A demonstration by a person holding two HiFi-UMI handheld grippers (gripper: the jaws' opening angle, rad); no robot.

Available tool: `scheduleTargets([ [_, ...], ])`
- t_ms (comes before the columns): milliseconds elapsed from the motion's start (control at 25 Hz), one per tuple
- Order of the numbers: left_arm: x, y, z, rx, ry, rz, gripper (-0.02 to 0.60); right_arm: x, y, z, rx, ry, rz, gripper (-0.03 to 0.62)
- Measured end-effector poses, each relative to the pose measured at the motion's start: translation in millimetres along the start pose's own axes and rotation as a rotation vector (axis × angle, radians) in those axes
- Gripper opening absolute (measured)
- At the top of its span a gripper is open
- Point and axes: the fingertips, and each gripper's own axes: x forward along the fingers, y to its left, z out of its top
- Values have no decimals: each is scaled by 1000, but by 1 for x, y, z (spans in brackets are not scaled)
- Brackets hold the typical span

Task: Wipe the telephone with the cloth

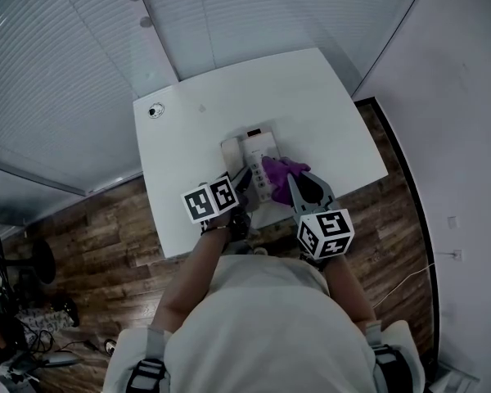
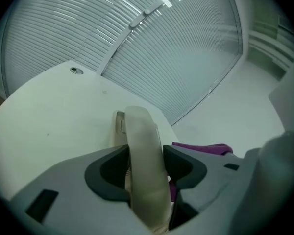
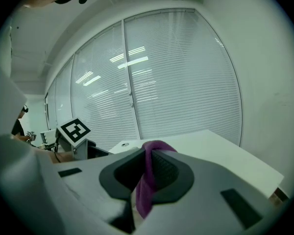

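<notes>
Left gripper: two-jaw hand-held tool, jaws standing fairly wide and closed on the cream handset of the telephone, both dark pads against its sides; the handset runs lengthwise between them, away from the camera, with a sliver of the telephone's body showing at its far left edge. Right gripper: matching tool, jaws narrow and pinched on the purple cloth, which stands up in a fold above the pads and hangs down below them. In the head view the cloth lies bunched against the right side of the telephone, just ahead of the right gripper; in the left gripper view a strip of it shows just right of the handset. Telephone: pale desk set placed toward the near edge of the white table, about midway along it, handset on its left side. Both grippers reach in from the near edge and sit close beside each other, each carrying a marker cube, left and right; the left one's cube also appears at the left of the right gripper view. Table: rectangular, with a small round grommet at its far left corner. Surroundings: slatted blinds behind glass on the far and left sides, a plain wall at right, dark wooden floor around the table.
</notes>
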Motion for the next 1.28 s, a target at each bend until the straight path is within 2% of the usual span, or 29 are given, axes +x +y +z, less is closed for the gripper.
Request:
scheduleTargets([
  [240,-15,-8,8,-59,-35,-122,227,1,0,7,-7,-14,4,43],
  [440,-27,-9,8,-74,-66,-195,225,4,3,13,-17,-27,17,43],
  [720,-46,-21,10,-162,-117,-384,225,13,7,23,-41,-37,40,43],
  [880,-57,-28,11,-184,-135,-479,224,20,10,30,-52,-43,53,43],
  [1080,-72,-42,4,-321,-126,-640,222,30,16,39,-61,-59,74,43],
  [1280,-84,-46,5,-303,-147,-718,222,42,29,52,-92,-72,113,43],
])
